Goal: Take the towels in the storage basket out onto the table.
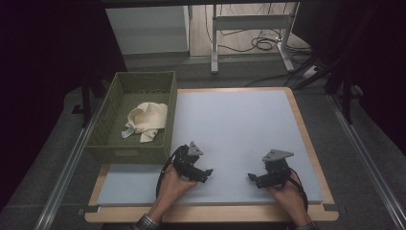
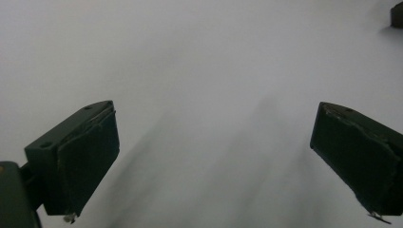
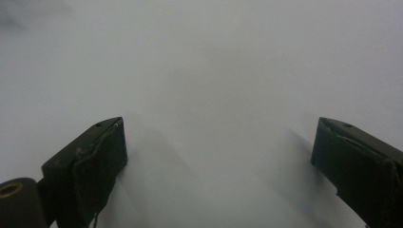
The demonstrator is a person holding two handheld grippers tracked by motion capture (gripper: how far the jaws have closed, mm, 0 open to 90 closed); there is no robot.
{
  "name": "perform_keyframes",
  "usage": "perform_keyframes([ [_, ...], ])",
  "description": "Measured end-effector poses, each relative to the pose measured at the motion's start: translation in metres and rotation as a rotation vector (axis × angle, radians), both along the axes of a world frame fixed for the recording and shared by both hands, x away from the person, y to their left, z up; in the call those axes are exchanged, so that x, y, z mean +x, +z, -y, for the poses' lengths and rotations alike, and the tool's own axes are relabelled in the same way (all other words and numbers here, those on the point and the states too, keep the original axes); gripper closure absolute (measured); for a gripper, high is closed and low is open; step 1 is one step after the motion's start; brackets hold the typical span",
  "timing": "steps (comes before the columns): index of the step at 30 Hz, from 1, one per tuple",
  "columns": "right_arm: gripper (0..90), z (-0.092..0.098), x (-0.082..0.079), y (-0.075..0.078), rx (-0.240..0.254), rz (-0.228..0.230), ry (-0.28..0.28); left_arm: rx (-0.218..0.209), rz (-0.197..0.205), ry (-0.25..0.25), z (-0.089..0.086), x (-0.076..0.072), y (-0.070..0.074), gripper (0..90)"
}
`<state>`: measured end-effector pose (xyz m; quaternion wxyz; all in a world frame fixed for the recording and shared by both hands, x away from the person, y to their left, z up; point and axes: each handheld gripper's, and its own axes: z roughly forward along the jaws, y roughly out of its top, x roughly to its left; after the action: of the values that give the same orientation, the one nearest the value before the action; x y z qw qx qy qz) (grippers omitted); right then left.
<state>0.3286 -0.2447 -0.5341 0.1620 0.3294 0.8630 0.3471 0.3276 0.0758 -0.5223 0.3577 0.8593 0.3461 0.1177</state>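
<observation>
Left gripper (image 1: 208, 171), near the front edge of the grey mat (image 1: 239, 129) at about 7 o'clock of the surface: jaws spread wide in the left gripper view, nothing between them, bare mat beneath and ahead; whether the tips touch the mat cannot be told. Right gripper (image 1: 251, 177), at about 5 o'clock of the mat: jaws likewise wide apart in the right gripper view, holding nothing, plain mat between them. The two grippers point toward each other, well apart, with open mat between. In the left gripper view a small dark corner at 1 o'clock, cut by the frame edge, appears to be part of the other gripper; not confirmable. The cream cloth (image 1: 146, 120) lies crumpled inside the green basket (image 1: 125, 154), toward its middle, at roughly 11 o'clock from the left gripper; a pale strap or strip trails from its near side. The underside of the cloth and the basket floor beneath it are hidden. The basket stands against the left edge of the mat, its near right corner just beside the left gripper. Both forearms are cut off at the bottom of the high view. The mat from centre to its far edge at 12 o'clock lies open, as does the right side; the wooden table border (image 1: 306, 139) shows along the right and front edges
</observation>
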Motion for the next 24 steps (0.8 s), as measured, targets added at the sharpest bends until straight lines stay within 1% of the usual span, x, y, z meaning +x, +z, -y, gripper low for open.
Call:
perform_keyframes([
  [1, 4.8, 0.000, 0.000, 0.000, 0.000, 0.000, 0.000, -0.005, -0.006, -0.008, 0.002, 0.002, 0.004, 2.4],
  [4, 4.8, 0.000, 0.000, 0.000, 0.000, 0.000, 0.000, -0.005, -0.010, -0.020, 0.005, 0.005, 0.010, 2.5],
  [8, 4.8, 0.000, 0.000, 0.000, 0.001, 0.000, 0.000, -0.022, -0.023, -0.041, 0.008, 0.011, 0.019, 2.5],
  [9, 4.8, 0.000, 0.000, 0.000, 0.001, 0.000, -0.001, -0.022, -0.023, -0.041, 0.008, 0.011, 0.019, 2.5],
  [10, 4.8, 0.000, 0.000, 0.000, 0.001, 0.000, -0.001, -0.021, -0.026, -0.043, 0.010, 0.015, 0.025, 2.5],
  [12, 4.8, 0.000, 0.000, 0.000, 0.001, 0.000, -0.001, -0.022, -0.025, -0.043, 0.010, 0.016, 0.026, 2.5],
  [13, 4.8, 0.000, 0.000, 0.000, 0.001, 0.000, -0.001, -0.023, -0.028, -0.045, 0.011, 0.019, 0.031, 2.5],
  [15, 4.8, 0.000, 0.000, 0.000, 0.000, 0.000, -0.001, -0.017, -0.030, -0.049, 0.012, 0.022, 0.037, 2.5],
  [16, 4.8, 0.000, 0.000, 0.000, 0.000, 0.000, -0.001, -0.017, -0.030, -0.049, 0.012, 0.022, 0.037, 2.5],
  [17, 4.8, 0.000, 0.000, 0.000, 0.001, 0.000, -0.001, -0.031, -0.035, -0.049, 0.012, 0.026, 0.042, 2.5],
  [19, 4.8, 0.000, 0.000, 0.000, 0.001, 0.000, -0.001, -0.037, -0.041, -0.053, 0.012, 0.031, 0.047, 2.5],
  [24, 4.8, 0.000, 0.000, 0.000, -0.001, 0.001, 0.001, -0.025, -0.035, -0.056, 0.013, 0.041, 0.063, 2.7],
])
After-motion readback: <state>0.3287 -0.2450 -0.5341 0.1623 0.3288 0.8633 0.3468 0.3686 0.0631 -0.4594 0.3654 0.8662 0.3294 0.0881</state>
